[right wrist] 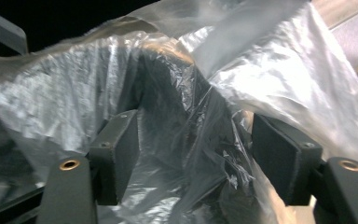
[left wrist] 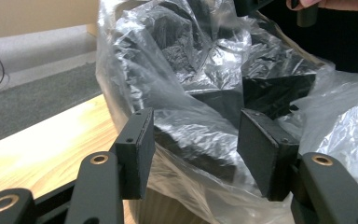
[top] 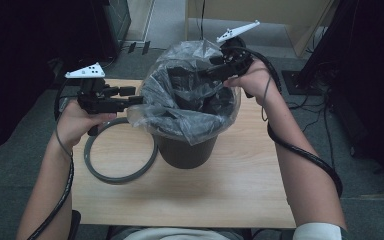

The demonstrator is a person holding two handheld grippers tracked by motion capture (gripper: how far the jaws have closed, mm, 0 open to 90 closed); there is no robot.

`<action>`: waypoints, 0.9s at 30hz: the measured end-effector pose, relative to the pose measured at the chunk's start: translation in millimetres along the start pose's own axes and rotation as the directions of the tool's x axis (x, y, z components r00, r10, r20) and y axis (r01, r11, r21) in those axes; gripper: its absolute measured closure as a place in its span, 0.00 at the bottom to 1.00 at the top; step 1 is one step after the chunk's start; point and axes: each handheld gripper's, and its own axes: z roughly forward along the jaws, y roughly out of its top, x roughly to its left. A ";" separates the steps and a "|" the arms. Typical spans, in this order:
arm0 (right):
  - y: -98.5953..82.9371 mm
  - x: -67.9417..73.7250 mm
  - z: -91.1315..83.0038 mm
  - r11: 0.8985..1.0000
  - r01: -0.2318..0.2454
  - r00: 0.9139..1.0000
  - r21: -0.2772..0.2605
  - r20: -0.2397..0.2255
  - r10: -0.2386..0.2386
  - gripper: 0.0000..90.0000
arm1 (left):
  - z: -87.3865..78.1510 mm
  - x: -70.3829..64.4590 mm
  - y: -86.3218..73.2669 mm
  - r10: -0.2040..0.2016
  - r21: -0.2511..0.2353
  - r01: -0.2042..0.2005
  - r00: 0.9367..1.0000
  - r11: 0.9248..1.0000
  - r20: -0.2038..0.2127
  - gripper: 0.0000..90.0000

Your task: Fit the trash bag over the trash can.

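1. The clear plastic bag (top: 190, 100) lines the dark bin (top: 187, 150) standing mid-table (top: 230, 195), a grey ring (top: 120, 175) lying just beside it.
2. My left gripper (left wrist: 193, 140) has its jaws apart around a loose fold at the rim.
3. My right gripper (right wrist: 193, 144) is likewise spread around film at the far rim.
4. I judge the bag light, soft, slippery and easily torn, so I would pinch bunched film, not a single layer.

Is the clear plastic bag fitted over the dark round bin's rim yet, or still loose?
Still loose. The clear plastic bag sits bunched and crumpled in the dark round bin, its edges standing up; the grey ring lies beside it on the table.
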 end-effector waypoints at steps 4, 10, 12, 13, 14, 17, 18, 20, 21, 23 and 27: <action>-0.1 7.3 -1.6 1.000 -0.027 0.999 -0.005 -0.033 0.027 0.45 | 2.3 -3.9 -0.2 0.015 -0.010 -0.015 1.000 1.000 -0.003 0.51; -5.1 13.3 22.2 0.999 -0.029 0.996 0.045 -0.079 0.032 0.53 | 8.1 -4.7 -3.3 0.019 -0.006 -0.019 1.000 1.000 -0.012 0.48; -6.7 7.9 29.3 0.998 -0.049 0.997 0.038 -0.053 0.051 0.51 | 9.4 -4.8 -4.4 0.020 -0.009 -0.020 1.000 1.000 -0.011 0.48; -7.7 4.2 33.7 0.998 -0.048 0.998 0.039 -0.027 0.049 0.47 | 10.3 -5.1 -4.9 0.022 -0.010 -0.022 1.000 1.000 -0.008 0.47; -8.7 -0.5 38.9 0.998 -0.049 0.999 0.043 0.007 0.048 0.44 | 10.9 -5.3 -5.1 0.023 -0.009 -0.023 1.000 1.000 -0.008 0.47; -8.5 -11.6 43.8 0.996 -0.091 0.996 0.015 0.004 0.091 0.43 | 11.6 -5.5 -5.9 0.028 -0.011 -0.028 1.000 1.000 -0.006 0.47; -7.5 -14.9 43.6 0.995 -0.095 0.995 -0.003 0.009 0.095 0.42 | 11.6 -5.2 -6.1 0.026 -0.013 -0.026 1.000 1.000 -0.006 0.47; -6.2 -19.8 43.7 0.995 -0.104 0.994 -0.008 0.034 0.104 0.41 | 12.1 -3.9 -6.6 0.020 -0.015 -0.020 1.000 1.000 -0.006 0.47; -6.0 -24.4 45.2 0.993 -0.120 0.992 0.004 0.043 0.120 0.42 | 12.7 -3.1 -7.1 0.017 -0.016 -0.017 1.000 1.000 -0.006 0.47; -7.1 -30.8 49.8 0.989 -0.144 0.989 0.033 0.031 0.143 0.42 | 13.3 -2.3 -7.6 0.015 -0.014 -0.015 1.000 1.000 -0.007 0.47; -9.5 -36.7 61.9 0.984 -0.144 0.989 0.108 -0.011 0.146 0.41 | 13.7 -0.6 -8.2 0.016 -0.014 -0.016 1.000 1.000 -0.009 0.47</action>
